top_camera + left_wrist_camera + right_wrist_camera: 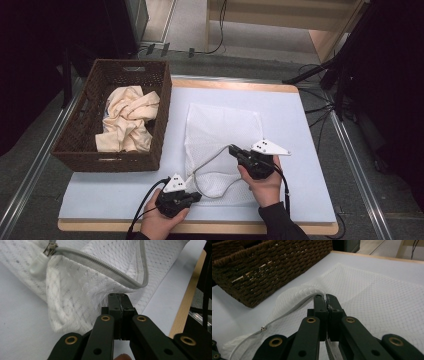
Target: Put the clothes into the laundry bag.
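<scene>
Both tongs are clamped on the mesh bag (220, 135). Left gripper (192, 194) sits at the bag's near left corner; in the left gripper view its jaws are pressed flat together with a fold of mesh (82, 292) caught at their tips. Just past those tips the grey zipper (100, 265) runs across the raised edge, and its metal pull (50, 248) with a white tab lies farther off to the upper left of the jaws.

Right gripper (234, 151) is closed on the zipper edge farther up the bag, to the right of and beyond the left gripper. In the right gripper view the jaws meet on a lifted ridge of mesh (299, 293), and the zipper line trails from them down to the lower left, toward the left gripper. Between the two tongs the bag's edge is held up off the table (300, 150) in a curve, with the rest of the bag lying flat beyond the right gripper.

Left of both tongs stands a basket (80, 145) with a cream cloth (127, 117) inside, well apart from the bag.
</scene>
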